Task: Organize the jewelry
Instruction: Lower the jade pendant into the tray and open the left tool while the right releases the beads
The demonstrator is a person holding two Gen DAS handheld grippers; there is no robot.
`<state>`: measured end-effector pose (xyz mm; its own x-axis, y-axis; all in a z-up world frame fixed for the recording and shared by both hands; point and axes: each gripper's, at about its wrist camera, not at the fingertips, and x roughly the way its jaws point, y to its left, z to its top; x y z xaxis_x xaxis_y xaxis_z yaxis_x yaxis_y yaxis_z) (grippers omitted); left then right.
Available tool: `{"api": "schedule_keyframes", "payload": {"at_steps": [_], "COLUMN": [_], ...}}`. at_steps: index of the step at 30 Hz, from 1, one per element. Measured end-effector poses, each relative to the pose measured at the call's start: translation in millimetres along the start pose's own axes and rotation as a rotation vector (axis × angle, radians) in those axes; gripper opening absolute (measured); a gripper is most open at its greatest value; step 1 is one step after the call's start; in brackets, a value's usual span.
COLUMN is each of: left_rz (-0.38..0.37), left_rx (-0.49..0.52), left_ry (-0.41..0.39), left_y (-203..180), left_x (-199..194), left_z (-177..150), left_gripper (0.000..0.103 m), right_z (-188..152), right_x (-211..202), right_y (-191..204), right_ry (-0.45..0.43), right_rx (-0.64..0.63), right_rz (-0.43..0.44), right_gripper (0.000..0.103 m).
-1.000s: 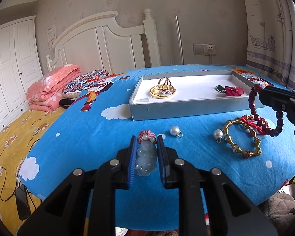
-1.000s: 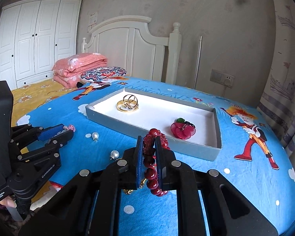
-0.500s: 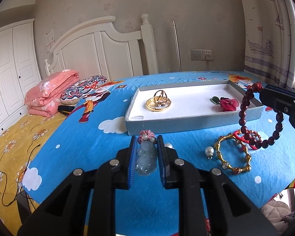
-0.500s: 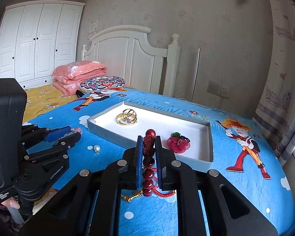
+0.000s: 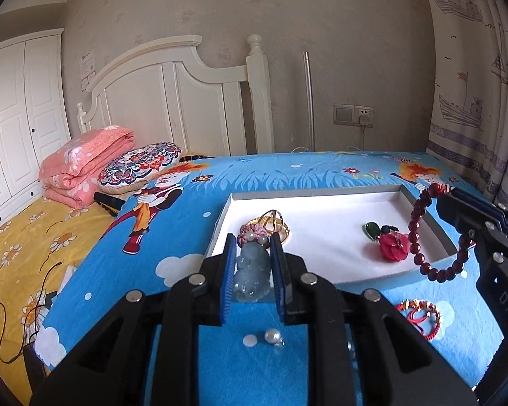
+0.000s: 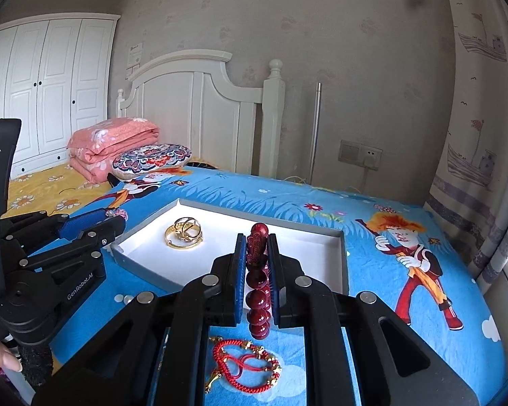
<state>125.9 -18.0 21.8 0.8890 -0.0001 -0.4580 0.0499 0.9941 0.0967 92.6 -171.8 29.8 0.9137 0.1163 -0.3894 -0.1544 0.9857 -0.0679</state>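
Observation:
My left gripper [image 5: 253,247] is shut on a pale jade pendant [image 5: 252,275] with a pink knot on top, held above the blue cloth just short of the grey tray [image 5: 220,228]. My right gripper [image 6: 256,247] is shut on a dark red bead bracelet [image 6: 258,284]; in the left wrist view that bracelet [image 5: 423,237] hangs as a loop over the tray's right end. Inside the tray lie gold rings [image 6: 183,232] and a red flower brooch [image 5: 393,245].
A red cord bracelet with gold beads [image 6: 245,365] lies on the blue cloth under the right gripper. A loose pearl [image 5: 272,336] sits near the front edge. A folded pink quilt [image 5: 84,165] and a patterned pillow [image 5: 139,167] lie at the left, by the white headboard.
Both grippers have risen and moved toward the tray with their pieces. The bead bracelet now hangs over the tray's right end, and the pearls and gold bangle have slid back under the grippers.

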Motion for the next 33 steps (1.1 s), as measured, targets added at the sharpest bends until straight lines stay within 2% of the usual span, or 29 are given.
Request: {"api": "schedule_keyframes", "payload": {"at_steps": [7,15,21,26,27,29,31,33], "left_rz": [0.026,0.041,0.067,0.061,0.065,0.068,0.069,0.072], "left_rx": [-0.021,-0.084,-0.066,-0.079,-0.078,-0.077,-0.077,-0.069], "left_ry": [0.0,0.053,0.104,0.191,0.201,0.201,0.192,0.185], "left_y": [-0.4,-1.7,-9.9,-5.0,-3.9,-3.1,-1.3,-2.1], "left_x": [21.3,61.3,100.7,132.7,136.2,137.5,135.3,132.1], "left_z": [25.6,40.4,38.7,32.4,31.3,29.2,28.6,27.8], "left_gripper": [0.02,0.02,0.02,0.021,0.024,0.049,0.053,0.053], "right_z": [21.0,38.2,36.3,28.1,27.0,26.5,27.0,27.6], "right_x": [28.2,67.5,111.6,148.0,150.0,151.0,146.7,141.9], "right_y": [-12.1,-22.4,-28.1,-23.7,-24.6,-27.3,-30.9,-34.0], "right_ry": [0.005,0.043,0.11,0.237,0.241,0.254,0.246,0.239], "right_rx": [0.023,0.062,0.085,0.051,0.055,0.072,0.093,0.107], "right_rz": [-0.025,-0.045,-0.033,-0.03,-0.034,-0.026,-0.019,-0.014], "right_gripper": [0.013,0.013,0.013,0.013,0.015,0.024,0.039,0.04]}}
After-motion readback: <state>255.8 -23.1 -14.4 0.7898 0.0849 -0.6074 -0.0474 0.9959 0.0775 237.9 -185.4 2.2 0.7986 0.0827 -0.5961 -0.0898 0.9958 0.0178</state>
